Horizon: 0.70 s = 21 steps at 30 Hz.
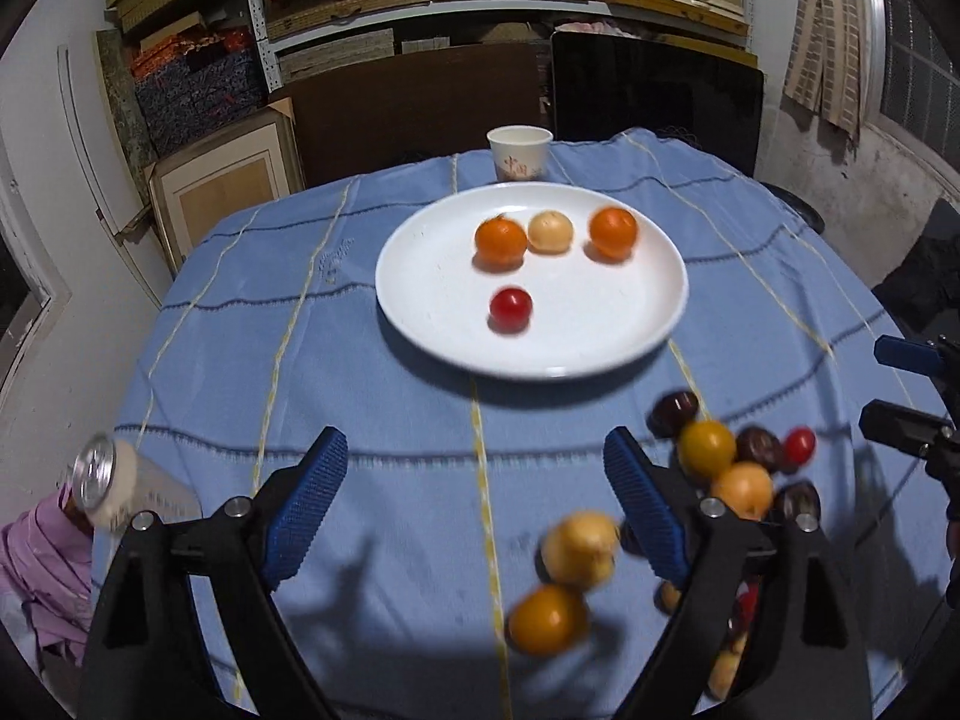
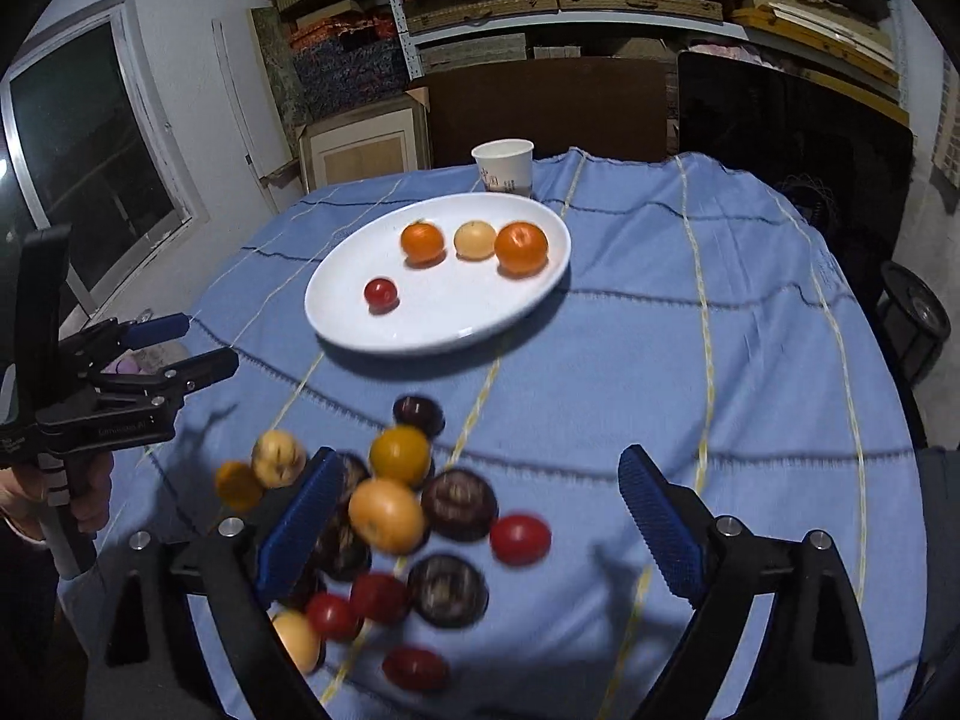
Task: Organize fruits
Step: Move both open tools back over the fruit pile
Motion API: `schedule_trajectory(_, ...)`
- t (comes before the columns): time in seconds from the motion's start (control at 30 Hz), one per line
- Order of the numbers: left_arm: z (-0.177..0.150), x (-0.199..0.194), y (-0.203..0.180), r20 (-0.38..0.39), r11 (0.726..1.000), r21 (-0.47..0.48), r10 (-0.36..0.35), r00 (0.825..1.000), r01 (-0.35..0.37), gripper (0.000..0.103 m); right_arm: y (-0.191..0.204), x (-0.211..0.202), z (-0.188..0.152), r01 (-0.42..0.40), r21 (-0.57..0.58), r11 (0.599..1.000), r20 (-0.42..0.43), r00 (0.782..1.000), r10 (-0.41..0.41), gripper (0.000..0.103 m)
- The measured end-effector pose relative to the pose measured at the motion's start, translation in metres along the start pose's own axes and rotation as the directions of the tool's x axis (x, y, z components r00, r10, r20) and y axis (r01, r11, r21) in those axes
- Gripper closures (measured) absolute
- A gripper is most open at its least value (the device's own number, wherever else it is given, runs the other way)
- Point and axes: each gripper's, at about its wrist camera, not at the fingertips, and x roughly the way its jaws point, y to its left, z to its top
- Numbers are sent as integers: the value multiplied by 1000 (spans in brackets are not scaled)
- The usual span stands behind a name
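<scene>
Over on the counter's near edge we've got the loose fruit pile (image 2: 396,528): yellow-orange ones, dark purple ones, and small red ones, all bunched on the blue cloth (image 2: 690,360). Toward the far edge sits the white plate (image 1: 420,300), carrying two orange fruits, a pale one and one red cherry tomato (image 1: 510,308). A paper cup (image 1: 519,153) stands just behind the plate.

Both sets of tongs are spread wide and holding nothing. Our left tongs (image 1: 474,510) hover above the cloth at the left side of the pile, with a yellow fruit (image 1: 579,546) and an orange fruit (image 1: 547,618) between the fingers or just below them. Our right tongs (image 2: 474,525) hang right over the pile, left finger down among the fruit.

Handling-wise, we reckon these are light, round and smooth-skinned, so they'll roll off at the slightest nudge, and the cloth won't stop them much. The red ones look soft enough to squash, so go gentle. Best bet is closing the ribbed pads across the widest part, coming from above. The yellow one (image 2: 399,456) at the pile's far edge seems easiest, since its neighbours crowd it less.
</scene>
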Motion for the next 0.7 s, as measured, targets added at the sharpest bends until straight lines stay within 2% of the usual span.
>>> schedule_trajectory(0.27, -51, -12, -10, -65, 999, -20, -32, 997, 30, 17, 6, -14, -52, -37, 31, 999, -35, 999, 38, 5)
schedule_trajectory(0.4, -64, -8, -11, -87, 998, -54, -47, 995, 42, 17, 7, -14, -67, -32, 30, 999, -59, 998, 34, 5)
schedule_trajectory(0.57, -77, -3, -16, -105, 998, -40, -47, 993, 43, 17, 10, -17, -83, -22, 10, 1000, -77, 997, 23, 5)
schedule_trajectory(0.7, -86, 5, -21, -119, 999, -12, -47, 992, 46, 17, 16, -20, -93, -48, -6, 999, -87, 995, 47, 5)
